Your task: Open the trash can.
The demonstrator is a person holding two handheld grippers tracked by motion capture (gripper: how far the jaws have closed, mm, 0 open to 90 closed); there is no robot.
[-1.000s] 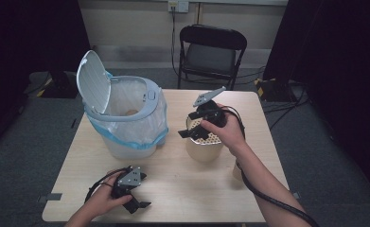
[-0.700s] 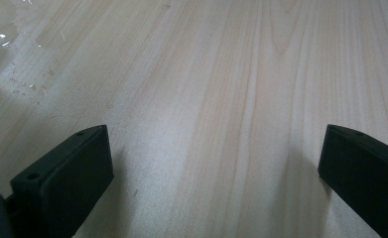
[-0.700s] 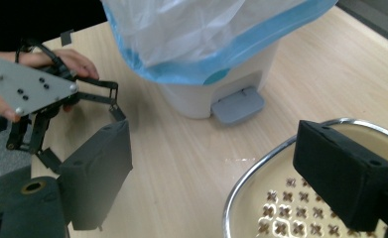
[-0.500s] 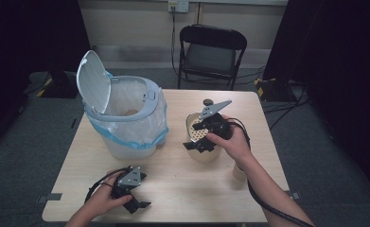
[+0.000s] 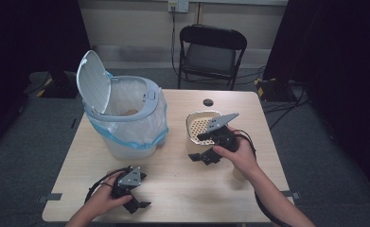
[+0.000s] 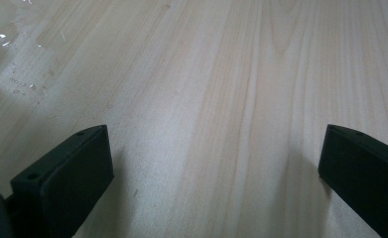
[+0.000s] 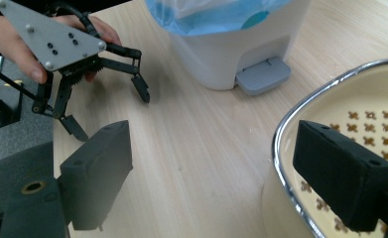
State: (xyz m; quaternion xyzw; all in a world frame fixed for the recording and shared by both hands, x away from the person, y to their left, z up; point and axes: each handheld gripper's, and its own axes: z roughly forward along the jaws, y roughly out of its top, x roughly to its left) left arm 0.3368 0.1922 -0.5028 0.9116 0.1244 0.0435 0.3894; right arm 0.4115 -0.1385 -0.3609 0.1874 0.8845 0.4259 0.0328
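Observation:
A cream basket [image 5: 199, 124] with a perforated floor and metal rim [image 7: 281, 144] stands right of the table's middle. My right gripper [image 5: 198, 149] is at its near rim, open wide. In the right gripper view [image 7: 216, 158] one jaw hangs over the table outside the rim, the other over the basket's floor, neither pressing on it. My left gripper [image 5: 142, 194] rests low near the table's front edge, open, with bare wood between its jaws [image 6: 214, 148]. That gripper [image 7: 111, 113] also appears in the right gripper view, held by a hand.
A white pedal bin [image 5: 126, 127] with a blue-edged liner and raised lid stands at the left of the table [image 5: 197, 198]; its grey pedal [image 7: 263, 74] faces the basket. A black folding chair [image 5: 211, 47] stands behind the table. A small dark disc [image 5: 207, 101] lies near the far edge.
My right gripper has come toward the person and lower, from above the basket to its near rim. The left gripper and the basket have stayed put.

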